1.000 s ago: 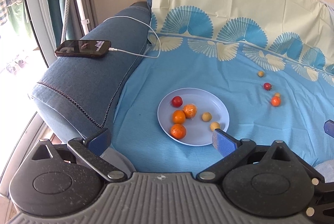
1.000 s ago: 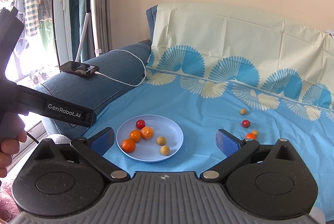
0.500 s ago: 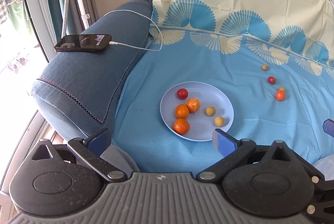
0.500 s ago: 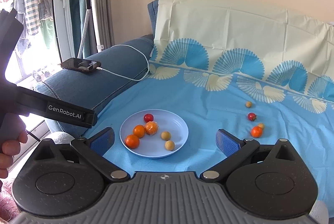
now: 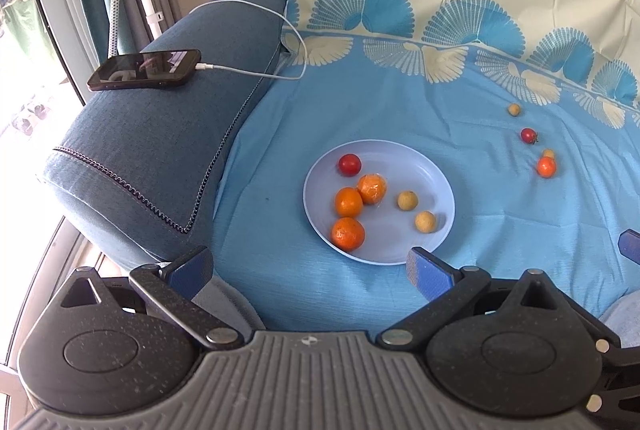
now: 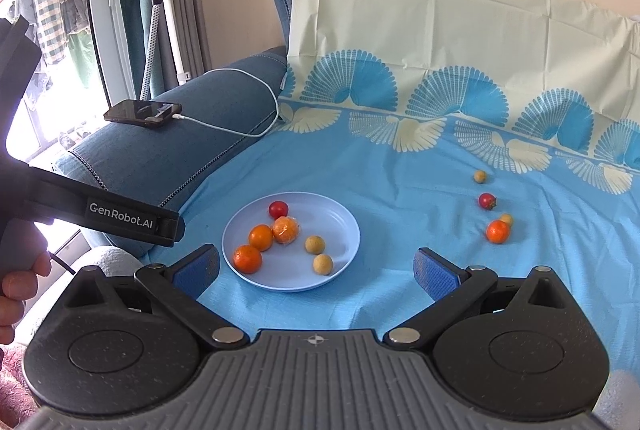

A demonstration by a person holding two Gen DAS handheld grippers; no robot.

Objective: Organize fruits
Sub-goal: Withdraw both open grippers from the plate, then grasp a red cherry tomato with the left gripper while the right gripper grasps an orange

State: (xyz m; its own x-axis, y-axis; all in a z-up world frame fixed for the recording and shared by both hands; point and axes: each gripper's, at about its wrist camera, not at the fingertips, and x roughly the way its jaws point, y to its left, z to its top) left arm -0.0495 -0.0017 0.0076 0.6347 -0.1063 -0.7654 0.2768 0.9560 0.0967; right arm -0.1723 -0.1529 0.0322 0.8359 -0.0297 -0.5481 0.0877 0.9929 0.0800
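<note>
Both tools are empty at this moment. The left hand-held gripper (image 5: 308,264) has its blue pads spread wide with nothing between them, and the right hand-held gripper (image 6: 316,264) is spread in the same way. I think they are kept open because the next thing to do is a pick, not a carry.

The plate (image 6: 344,226) lies on the blue sheet (image 6: 400,169) of the sofa, just ahead of the right hand-held gripper and a little to its left side. For the left one it is straight ahead, close to the right pad. On the plate there are three oranges (image 6: 261,237), two longans (image 6: 315,244) and one tomato (image 6: 278,208). The similar fruits lie near each other, so the plate seems to be the collecting place.

Four fruits are not yet collected. They lie on the sheet ahead and to the right of both tools, well apart from the plate: an orange (image 6: 497,231) with a small longan (image 6: 506,219) touching it or just beside it, a red tomato (image 6: 487,200) behind them, and one more longan (image 6: 480,176) farthest away. The right tool is nearer to this group, so it is probably the one to reach there.

A phone (image 5: 144,69) with a white cable (image 5: 248,71) rests on the armrest (image 5: 152,149), far to the left, and plays no part.
</note>
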